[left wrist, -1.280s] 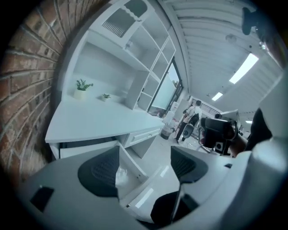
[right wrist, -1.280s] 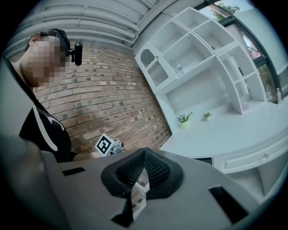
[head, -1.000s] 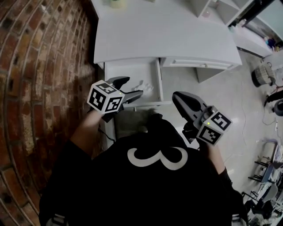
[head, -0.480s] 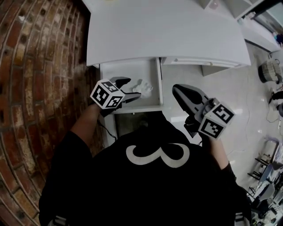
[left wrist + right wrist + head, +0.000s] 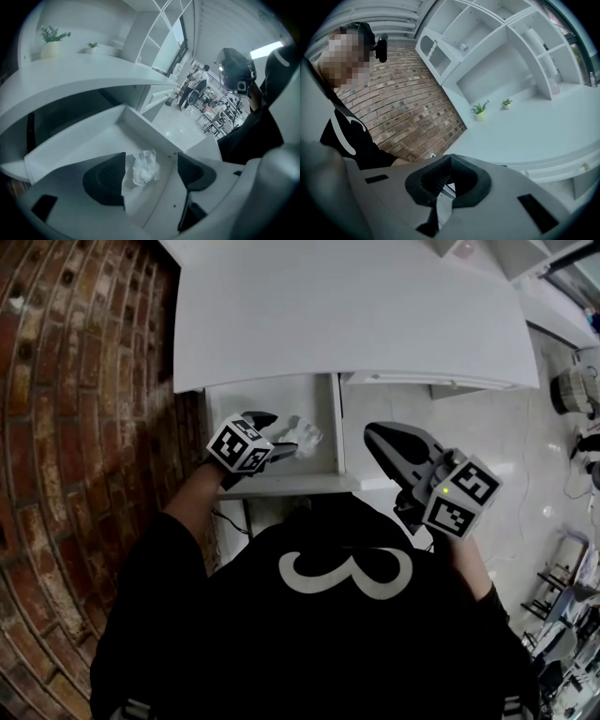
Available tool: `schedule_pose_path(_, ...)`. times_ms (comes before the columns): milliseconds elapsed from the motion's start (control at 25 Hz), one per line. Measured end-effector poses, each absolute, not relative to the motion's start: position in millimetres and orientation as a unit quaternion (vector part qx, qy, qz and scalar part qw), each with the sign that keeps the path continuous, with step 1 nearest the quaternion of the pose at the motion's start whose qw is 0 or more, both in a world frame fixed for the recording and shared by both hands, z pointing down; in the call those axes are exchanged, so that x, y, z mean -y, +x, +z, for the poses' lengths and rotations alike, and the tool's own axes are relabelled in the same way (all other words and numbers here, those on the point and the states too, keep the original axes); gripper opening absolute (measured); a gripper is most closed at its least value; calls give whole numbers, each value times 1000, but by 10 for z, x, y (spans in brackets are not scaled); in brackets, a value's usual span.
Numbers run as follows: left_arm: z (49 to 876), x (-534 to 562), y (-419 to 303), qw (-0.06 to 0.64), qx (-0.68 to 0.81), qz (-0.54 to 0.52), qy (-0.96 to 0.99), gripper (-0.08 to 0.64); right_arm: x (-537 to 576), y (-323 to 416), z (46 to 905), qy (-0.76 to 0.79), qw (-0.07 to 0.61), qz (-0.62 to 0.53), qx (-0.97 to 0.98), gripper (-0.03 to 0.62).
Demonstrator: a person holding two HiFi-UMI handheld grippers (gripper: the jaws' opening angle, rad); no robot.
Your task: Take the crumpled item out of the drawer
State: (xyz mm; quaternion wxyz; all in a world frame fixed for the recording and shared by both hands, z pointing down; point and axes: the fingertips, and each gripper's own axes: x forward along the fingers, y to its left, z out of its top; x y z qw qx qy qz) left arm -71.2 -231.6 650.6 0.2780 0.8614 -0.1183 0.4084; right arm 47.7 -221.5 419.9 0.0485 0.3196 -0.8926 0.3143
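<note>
The white drawer [image 5: 255,397] under the desk stands pulled out. A crumpled white paper ball [image 5: 304,434] lies on its floor near the right wall. My left gripper [image 5: 281,435] reaches into the drawer, open, its tips just left of the ball. In the left gripper view the ball [image 5: 144,167] lies between the spread jaws of the left gripper [image 5: 151,171], closer to the left one; I see no contact. My right gripper [image 5: 378,434] hovers outside the drawer to its right, above the floor. In its own view the right gripper [image 5: 449,161] is shut and holds nothing.
The white desk top [image 5: 347,315] overhangs the drawer's back. A brick wall [image 5: 84,427] runs along the left. A second, closed drawer front [image 5: 431,379] sits to the right. Two small potted plants [image 5: 479,111] stand on the desk below white shelves [image 5: 497,61].
My left gripper has moved forward and to the right inside the drawer, closing in on the paper ball. The right gripper has stayed about where it was.
</note>
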Motion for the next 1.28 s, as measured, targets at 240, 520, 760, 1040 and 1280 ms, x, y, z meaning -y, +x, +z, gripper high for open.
schedule_pose_path(240, 6905, 2310, -675, 307, 115, 428, 842, 341, 2342, 546, 4365, 318, 62, 328, 888, 11)
schedule_pose_path(520, 7308, 2186, -658, 331, 107, 454, 820, 321, 2433, 630, 4570, 314, 90, 337, 883, 11)
schedule_pose_path(760, 7546, 2138, -724, 355, 116, 466, 802, 307, 2586, 675, 4618, 309, 103, 336, 884, 11)
schedule_pose_path(1040, 7719, 2116, -731, 370, 119, 466, 795, 264, 2669, 640, 4693, 298, 113, 339, 885, 11)
schedule_pose_path(1280, 7776, 2150, -773, 362, 124, 475, 792, 192, 2691, 661, 4754, 297, 118, 344, 883, 11)
